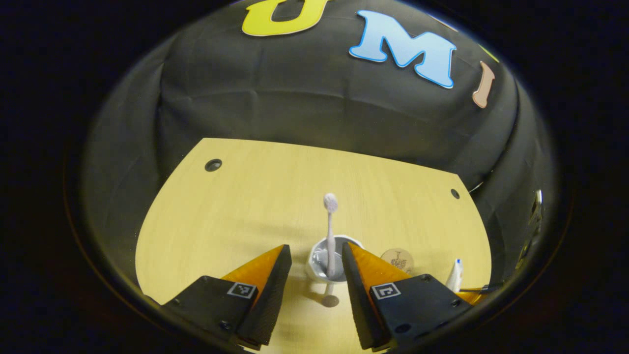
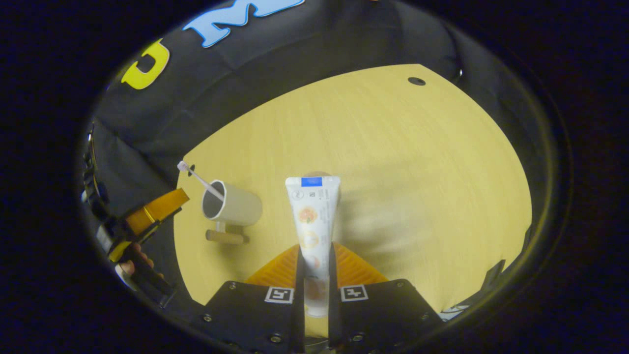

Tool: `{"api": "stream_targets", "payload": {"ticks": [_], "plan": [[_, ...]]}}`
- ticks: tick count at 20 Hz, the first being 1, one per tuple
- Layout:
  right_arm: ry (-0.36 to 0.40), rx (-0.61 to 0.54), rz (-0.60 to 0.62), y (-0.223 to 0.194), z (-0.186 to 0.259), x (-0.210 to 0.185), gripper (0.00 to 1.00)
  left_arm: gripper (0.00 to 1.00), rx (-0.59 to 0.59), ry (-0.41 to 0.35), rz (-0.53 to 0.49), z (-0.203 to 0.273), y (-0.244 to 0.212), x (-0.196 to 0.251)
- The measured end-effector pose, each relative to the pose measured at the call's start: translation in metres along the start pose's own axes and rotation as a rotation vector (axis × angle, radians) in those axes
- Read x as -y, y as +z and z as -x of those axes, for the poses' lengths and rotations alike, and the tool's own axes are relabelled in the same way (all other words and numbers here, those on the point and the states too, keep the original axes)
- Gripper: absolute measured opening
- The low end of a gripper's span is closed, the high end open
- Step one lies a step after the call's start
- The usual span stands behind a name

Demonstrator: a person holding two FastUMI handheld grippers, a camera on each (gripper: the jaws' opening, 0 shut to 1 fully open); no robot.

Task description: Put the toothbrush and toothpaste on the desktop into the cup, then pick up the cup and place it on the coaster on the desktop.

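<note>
Now the left gripper (image 1: 314, 275) hangs with fingers apart above the pale ceramic cup (image 1: 328, 263) holding the slim white toothbrush (image 1: 330, 231), mid-tabletop. The right gripper (image 2: 314, 285) clamps the soft white toothpaste tube (image 2: 313, 221) near its cap; light, squashy, so hold gently.

Pale wooden tabletop (image 1: 236, 216) spreading ahead of the fingers. Two dark round holes (image 1: 213, 164) near its far edge, well beyond the fingertips.
</note>
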State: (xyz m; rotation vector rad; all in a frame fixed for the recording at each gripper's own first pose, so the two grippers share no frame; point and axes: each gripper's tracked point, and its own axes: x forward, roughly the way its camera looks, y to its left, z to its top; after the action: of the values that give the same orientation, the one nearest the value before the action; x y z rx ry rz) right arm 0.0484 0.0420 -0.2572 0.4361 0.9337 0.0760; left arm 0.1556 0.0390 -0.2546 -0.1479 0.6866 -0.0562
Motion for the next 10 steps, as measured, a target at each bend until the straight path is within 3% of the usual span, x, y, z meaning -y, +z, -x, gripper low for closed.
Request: {"api": "stream_targets", "payload": {"ticks": [10], "plan": [[0.088, 0.037, 0.066, 0.052, -0.022, -0.088, 0.2, 0.71, 0.0, 0.119, 0.058, 0.05, -0.026, -0.089]]}}
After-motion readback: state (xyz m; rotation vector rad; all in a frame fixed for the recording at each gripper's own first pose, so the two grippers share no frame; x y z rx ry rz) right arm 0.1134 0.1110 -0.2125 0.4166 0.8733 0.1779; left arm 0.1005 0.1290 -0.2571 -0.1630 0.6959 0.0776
